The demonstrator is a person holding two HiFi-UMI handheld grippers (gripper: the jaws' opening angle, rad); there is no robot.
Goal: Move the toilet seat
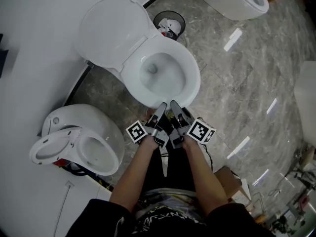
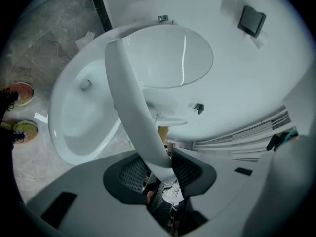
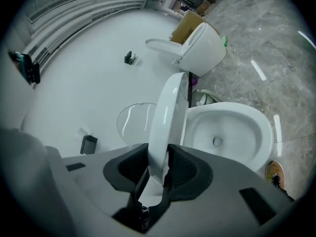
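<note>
Lifted off the bowl (image 2: 74,117), the toilet seat (image 2: 129,100) stands edge-on. The left tool (image 2: 159,171) and right tool (image 3: 157,166) each clench its front rim, side by side.

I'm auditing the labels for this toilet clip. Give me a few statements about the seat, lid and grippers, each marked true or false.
1. The left gripper and the right gripper are both closed on the front of the toilet seat. True.
2. The lid is shut over the bowl. False: the lid stands raised toward the wall and the bowl is open.
3. The toilet seat lies flat on the bowl's rim. False: both gripper views show it tilted up, clear of the rim.
4. A small bin stands on the floor behind the toilet. True.
</note>
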